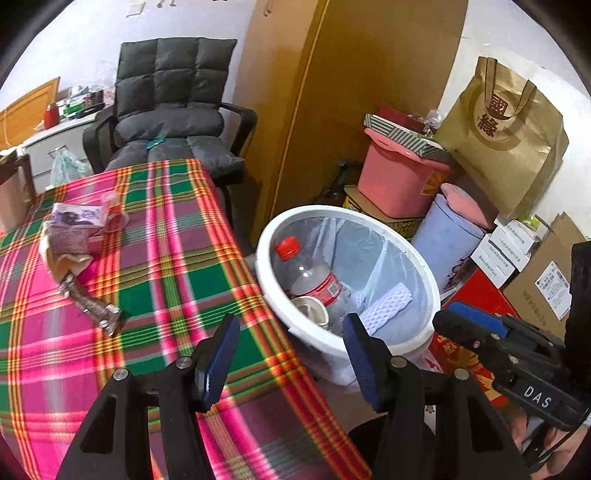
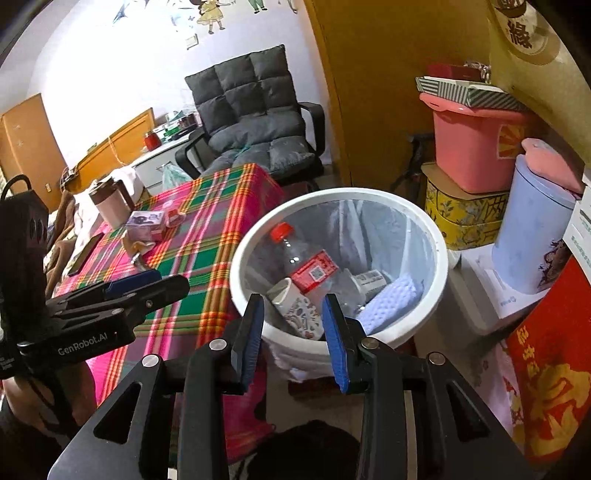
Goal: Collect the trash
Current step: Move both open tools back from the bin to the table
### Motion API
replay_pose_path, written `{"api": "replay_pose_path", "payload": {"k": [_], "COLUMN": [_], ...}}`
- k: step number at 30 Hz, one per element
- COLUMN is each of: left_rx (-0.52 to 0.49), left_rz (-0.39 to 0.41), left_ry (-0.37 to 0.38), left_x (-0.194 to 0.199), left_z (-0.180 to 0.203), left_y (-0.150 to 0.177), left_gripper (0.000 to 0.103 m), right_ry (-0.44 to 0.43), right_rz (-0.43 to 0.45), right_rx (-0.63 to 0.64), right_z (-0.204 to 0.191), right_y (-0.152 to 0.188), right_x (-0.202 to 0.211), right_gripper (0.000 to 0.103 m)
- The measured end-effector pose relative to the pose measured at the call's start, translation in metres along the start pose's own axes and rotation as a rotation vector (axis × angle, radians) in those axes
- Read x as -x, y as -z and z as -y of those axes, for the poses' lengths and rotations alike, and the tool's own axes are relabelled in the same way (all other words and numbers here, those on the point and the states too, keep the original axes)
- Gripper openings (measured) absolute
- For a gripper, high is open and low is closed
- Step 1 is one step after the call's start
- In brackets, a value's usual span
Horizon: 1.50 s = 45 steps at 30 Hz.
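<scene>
A plaid-clothed table [image 1: 173,266] bears a small box [image 1: 75,216], plastic cup [image 1: 112,212] and wrapper [image 1: 94,308].

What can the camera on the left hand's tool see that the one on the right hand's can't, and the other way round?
Only the left view shows the cardboard box with a shipping label at far right. Only the right view shows the mug and dark phone on the table's far side, and cartoon stickers on the wall. Both show the white bin holding a red-capped bottle, the plaid tablecloth and the grey chair.
</scene>
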State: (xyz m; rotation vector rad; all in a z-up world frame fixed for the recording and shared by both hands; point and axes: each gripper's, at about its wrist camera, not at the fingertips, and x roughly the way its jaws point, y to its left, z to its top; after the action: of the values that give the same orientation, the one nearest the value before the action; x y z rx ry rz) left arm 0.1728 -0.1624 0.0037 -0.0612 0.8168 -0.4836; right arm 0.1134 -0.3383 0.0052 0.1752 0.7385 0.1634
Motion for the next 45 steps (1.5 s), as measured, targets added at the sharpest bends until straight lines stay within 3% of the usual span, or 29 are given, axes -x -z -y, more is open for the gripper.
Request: {"api": "replay_pose_path", "payload": {"k": [14,29,45], "left_rx": [0.035,0.145,0.234], "left_rz": [0.026,0.042,0.083], "left_ry": [-0.05,-0.126,-0.228], "left_x": [0.032,0.065,0.093], "left_z": [-0.026,-0.084,-0.152], "left_y": [0.023,0.053,0.047], "left_gripper": [0.057,0.057,0.057], "right_ry": [-0.062,-0.171,-0.235], "right_rz": [-0.01,-0.067,-0.099], "right_rx": [0.064,0.146,0.269], "right_z": [-0.033,-0.076,-0.129], "right_y": [0.013,0.019,-0.002], "right_x": [0.0,-0.009,-0.047], "right_gripper": [0.036,0.036,0.036]}}
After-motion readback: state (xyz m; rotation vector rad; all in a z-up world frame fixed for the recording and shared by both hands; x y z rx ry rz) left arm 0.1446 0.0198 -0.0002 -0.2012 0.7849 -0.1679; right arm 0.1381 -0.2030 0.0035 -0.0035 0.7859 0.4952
